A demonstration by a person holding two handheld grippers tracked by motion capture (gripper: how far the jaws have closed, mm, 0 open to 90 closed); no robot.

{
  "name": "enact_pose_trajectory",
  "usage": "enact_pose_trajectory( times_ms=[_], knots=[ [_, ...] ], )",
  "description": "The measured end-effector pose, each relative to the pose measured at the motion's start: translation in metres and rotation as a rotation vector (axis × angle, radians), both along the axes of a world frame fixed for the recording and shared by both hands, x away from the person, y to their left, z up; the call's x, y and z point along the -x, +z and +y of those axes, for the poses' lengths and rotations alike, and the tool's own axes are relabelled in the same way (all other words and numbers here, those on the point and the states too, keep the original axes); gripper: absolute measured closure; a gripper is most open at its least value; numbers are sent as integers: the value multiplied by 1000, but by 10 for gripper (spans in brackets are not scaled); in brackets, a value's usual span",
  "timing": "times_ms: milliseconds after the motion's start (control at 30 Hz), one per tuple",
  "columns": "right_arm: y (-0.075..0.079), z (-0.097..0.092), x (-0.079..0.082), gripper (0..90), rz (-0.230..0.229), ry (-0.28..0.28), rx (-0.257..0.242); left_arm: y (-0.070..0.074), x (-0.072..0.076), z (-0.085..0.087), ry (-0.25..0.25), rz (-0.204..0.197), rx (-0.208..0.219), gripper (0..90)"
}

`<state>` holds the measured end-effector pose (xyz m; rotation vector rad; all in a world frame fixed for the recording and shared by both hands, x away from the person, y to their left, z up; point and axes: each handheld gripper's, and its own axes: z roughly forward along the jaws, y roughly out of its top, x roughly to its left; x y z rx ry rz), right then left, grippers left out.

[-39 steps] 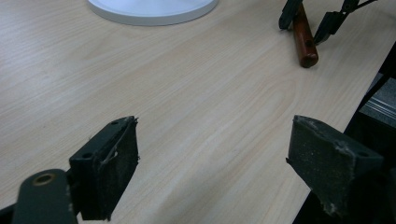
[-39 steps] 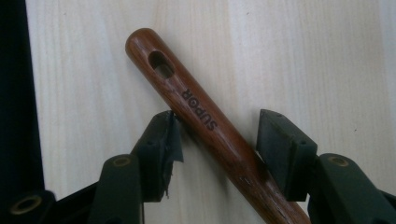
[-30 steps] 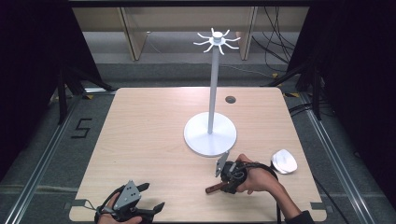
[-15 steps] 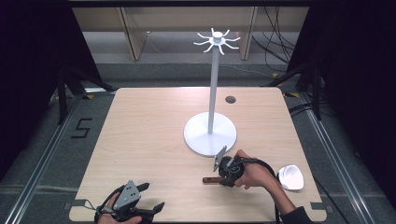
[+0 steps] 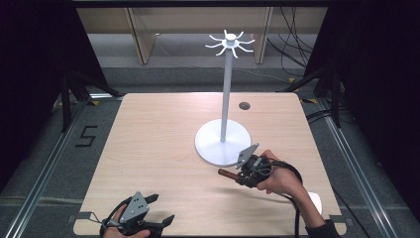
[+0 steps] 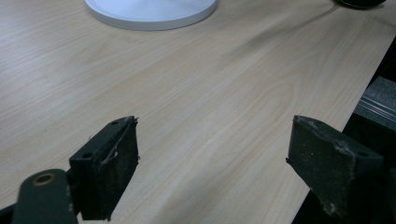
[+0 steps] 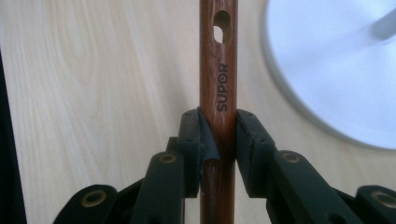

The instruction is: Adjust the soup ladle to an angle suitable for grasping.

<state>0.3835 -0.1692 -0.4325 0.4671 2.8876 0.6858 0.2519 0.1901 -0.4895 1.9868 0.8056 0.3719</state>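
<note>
My right gripper (image 5: 236,175) is shut on a brown wooden handle (image 5: 225,173) marked SUPOR; its jaws have just been closing on it. In the right gripper view the pads (image 7: 250,140) press the handle (image 7: 218,70) from both sides, and a hanging hole shows near its far end. A white utensil head (image 5: 315,201) shows behind the hand, near the table's right front edge. The white stand (image 5: 223,144) with hook arms on top (image 5: 228,43) rises just beyond the gripper. My left gripper (image 5: 160,208) rests open at the front left corner, with bare table between its jaws (image 6: 210,154).
The light wooden table (image 5: 158,139) has a dark round hole (image 5: 244,105) behind the stand. The stand's base (image 6: 149,9) lies ahead of the left gripper, and the table's edge (image 6: 369,70) drops off to its right. Shelving and cables stand beyond the table.
The right hand has lifted and swung the utensil: the handle now points left off the table and the white head has shifted toward the near right edge. The left gripper stays put.
</note>
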Motion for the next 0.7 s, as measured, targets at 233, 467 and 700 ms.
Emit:
enact_pose_trajectory(
  times_ms=[233,467,700],
  knots=[
    [36,-24,7,739,-62,-56,-174,0,0,0,0,1,1,155],
    [60,-49,12,739,-71,-47,-322,1,-2,1,-20,-24,-19,155],
    [77,-68,17,740,-116,-65,-423,1,-2,2,-19,-22,-26,155]
  ],
)
